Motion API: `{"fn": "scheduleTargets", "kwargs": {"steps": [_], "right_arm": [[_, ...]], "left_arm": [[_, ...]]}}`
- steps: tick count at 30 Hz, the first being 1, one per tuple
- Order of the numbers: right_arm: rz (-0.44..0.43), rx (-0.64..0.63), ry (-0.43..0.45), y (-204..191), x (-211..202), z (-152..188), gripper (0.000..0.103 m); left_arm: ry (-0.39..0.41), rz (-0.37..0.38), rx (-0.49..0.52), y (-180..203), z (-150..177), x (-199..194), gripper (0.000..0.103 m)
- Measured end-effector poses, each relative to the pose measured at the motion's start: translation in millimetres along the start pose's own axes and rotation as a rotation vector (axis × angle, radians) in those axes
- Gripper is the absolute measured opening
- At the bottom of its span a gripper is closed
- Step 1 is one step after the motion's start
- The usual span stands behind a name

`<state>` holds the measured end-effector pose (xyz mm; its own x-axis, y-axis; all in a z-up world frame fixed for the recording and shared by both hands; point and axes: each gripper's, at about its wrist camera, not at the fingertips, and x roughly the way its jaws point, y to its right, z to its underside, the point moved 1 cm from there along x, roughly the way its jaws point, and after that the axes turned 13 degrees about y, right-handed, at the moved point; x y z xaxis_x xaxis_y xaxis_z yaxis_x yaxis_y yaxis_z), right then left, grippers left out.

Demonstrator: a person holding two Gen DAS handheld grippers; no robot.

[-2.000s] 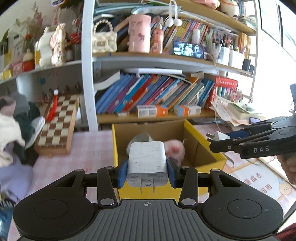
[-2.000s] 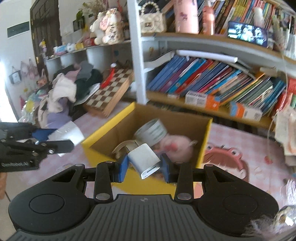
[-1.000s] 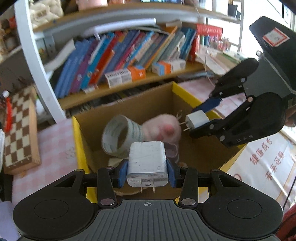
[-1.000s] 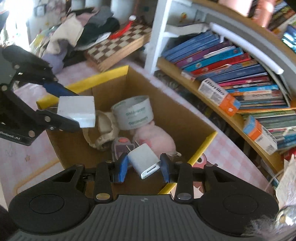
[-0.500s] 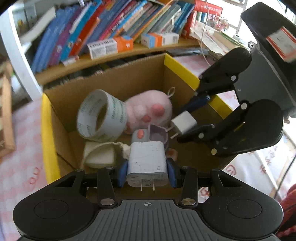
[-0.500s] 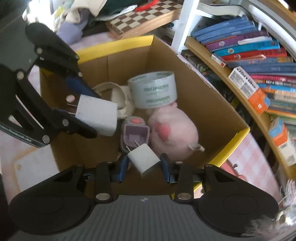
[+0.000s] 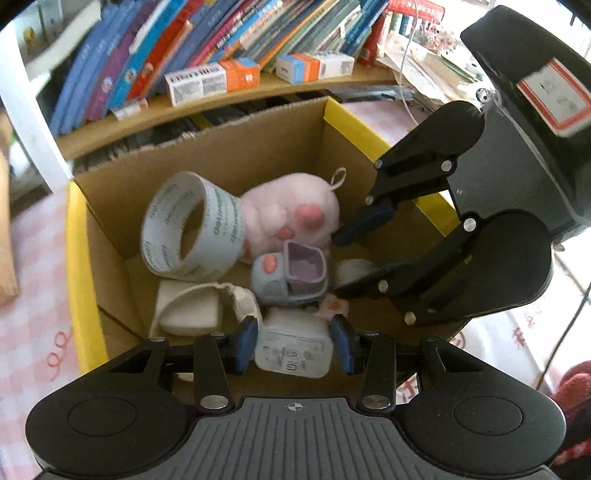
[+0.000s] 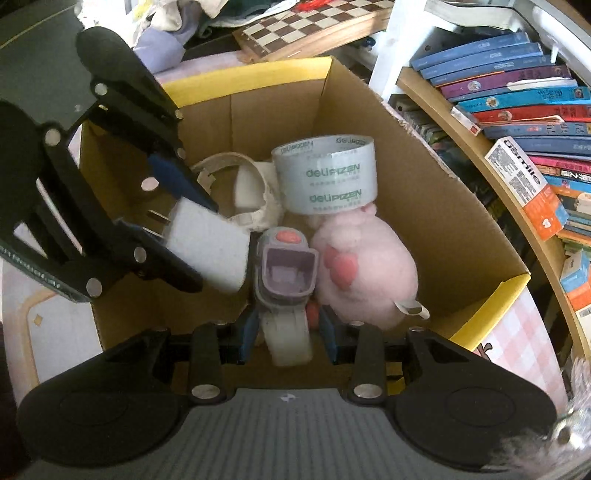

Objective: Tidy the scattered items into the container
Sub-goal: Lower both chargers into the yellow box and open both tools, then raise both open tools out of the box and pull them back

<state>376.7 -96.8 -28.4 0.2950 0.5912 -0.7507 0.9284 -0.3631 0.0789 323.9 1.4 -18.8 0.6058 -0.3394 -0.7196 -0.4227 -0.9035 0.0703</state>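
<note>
A cardboard box with a yellow rim (image 7: 75, 258) (image 8: 251, 79) holds a tape roll (image 7: 192, 229), a pink plush (image 7: 291, 214), a purple-and-blue toy (image 7: 291, 273) and a white cloth item (image 7: 199, 306). My left gripper (image 7: 293, 345) (image 8: 203, 245) is shut on a large white charger (image 7: 293, 354) (image 8: 214, 251), low inside the box near its front wall. My right gripper (image 8: 287, 328) (image 7: 338, 264) reaches in from the other side, shut on a small white charger (image 8: 290, 343) (image 7: 351, 267), just above the toy (image 8: 286, 273) and beside the plush (image 8: 365, 266).
Bookshelves with leaning books (image 7: 192, 40) and small orange-and-white boxes (image 7: 210, 79) stand right behind the box. A chessboard (image 8: 317, 22) and a heap of clothes (image 8: 166, 22) lie beyond it. Pink checked cloth (image 7: 33, 325) covers the table around the box.
Both grippers have tilted down and sunk into the box with their chargers still held. They now sit close together above the toy and the plush.
</note>
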Motion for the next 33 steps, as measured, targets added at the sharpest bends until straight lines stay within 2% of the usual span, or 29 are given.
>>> {"fn": "scheduleTargets", "kwargs": {"steps": [3,5,10,16,22,28,33], "right_arm": [[0.011,0.037,0.045,1,-9,-2,0.043],[0.021,0.061,0.076,2,-16,-3,0.044],[0.055,0.142,0.169,7,-47,-4,0.046],[0.115,0.245,0.29,7,-84,-2,0.049],[0.212,0.339,0.418,-4,-112,10,0.051],[0.315,0.411,0.497,-29,-133,22,0.054],[0.419,0.426,0.534,-60,-147,36,0.057]], "left_arm": [[0.038,-0.014,0.005,4,-2,-9,0.051],[0.08,-0.036,0.004,7,-5,-20,0.062],[0.173,-0.091,-0.003,13,-13,-45,0.067],[0.315,-0.204,-0.047,18,-16,-80,0.083],[0.441,-0.26,-0.166,23,-8,-111,0.086],[0.564,-0.351,-0.227,30,12,-139,0.09],[0.612,-0.406,-0.238,37,38,-155,0.093]]}}
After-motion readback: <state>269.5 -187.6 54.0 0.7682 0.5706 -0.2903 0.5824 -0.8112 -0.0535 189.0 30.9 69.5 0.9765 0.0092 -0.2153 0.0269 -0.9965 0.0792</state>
